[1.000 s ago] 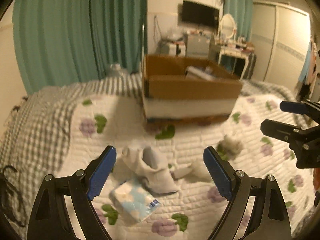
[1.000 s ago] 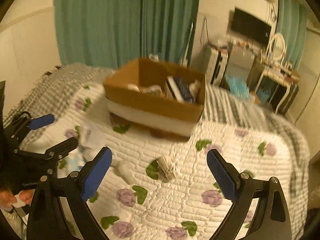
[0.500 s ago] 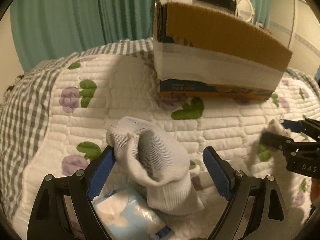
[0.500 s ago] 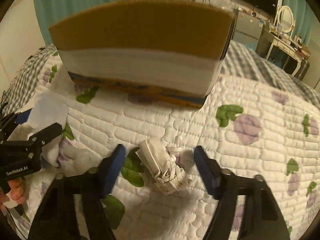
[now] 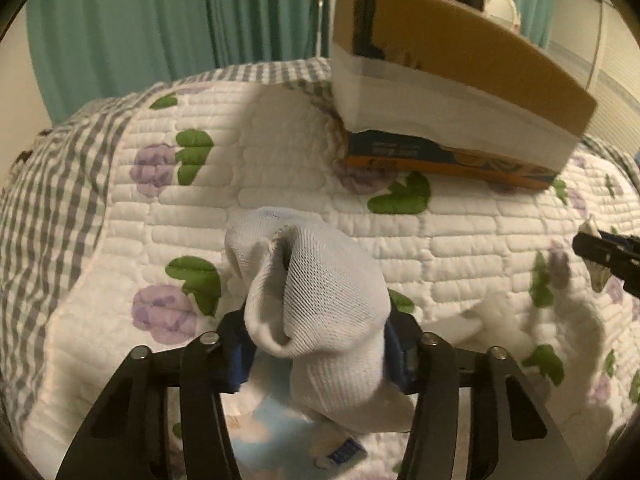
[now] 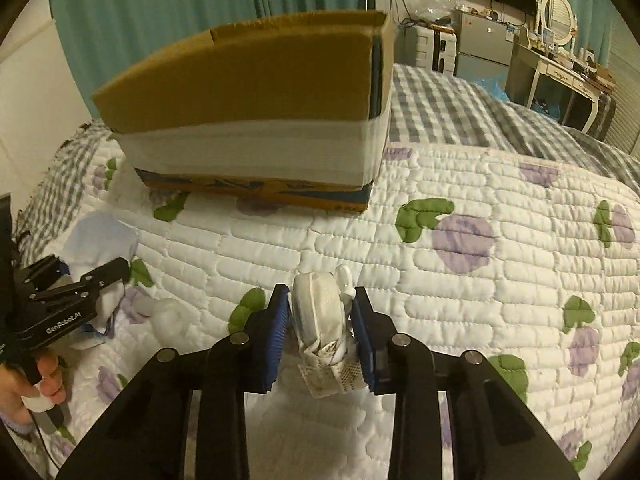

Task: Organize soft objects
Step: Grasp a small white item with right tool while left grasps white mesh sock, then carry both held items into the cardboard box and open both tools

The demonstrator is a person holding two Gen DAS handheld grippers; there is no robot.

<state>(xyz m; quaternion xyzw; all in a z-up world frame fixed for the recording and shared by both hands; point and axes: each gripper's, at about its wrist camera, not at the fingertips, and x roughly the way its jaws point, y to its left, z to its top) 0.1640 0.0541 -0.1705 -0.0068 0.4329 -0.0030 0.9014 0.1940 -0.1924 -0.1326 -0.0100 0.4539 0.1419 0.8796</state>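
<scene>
My left gripper (image 5: 318, 344) is shut on a white sock (image 5: 320, 292) whose open cuff bulges up between the blue pads; it sits low over the quilted bed. My right gripper (image 6: 320, 320) is shut on a small folded white mesh bundle (image 6: 320, 320) just above the quilt. The cardboard box (image 6: 256, 108) with a white band stands on the bed beyond both grippers; it also shows in the left wrist view (image 5: 460, 80). The left gripper also shows at the left of the right wrist view (image 6: 80, 284).
A light blue tissue pack (image 5: 276, 436) lies under the left gripper. Another white soft piece (image 6: 170, 316) lies on the quilt between the grippers. A dresser (image 6: 560, 76) and cabinets stand beyond the bed at right. Teal curtains (image 5: 160, 20) hang behind.
Both grippers dropped to the bed and closed: the left onto the sock, the right onto the white bundle. The box now looms closer in both views.
</scene>
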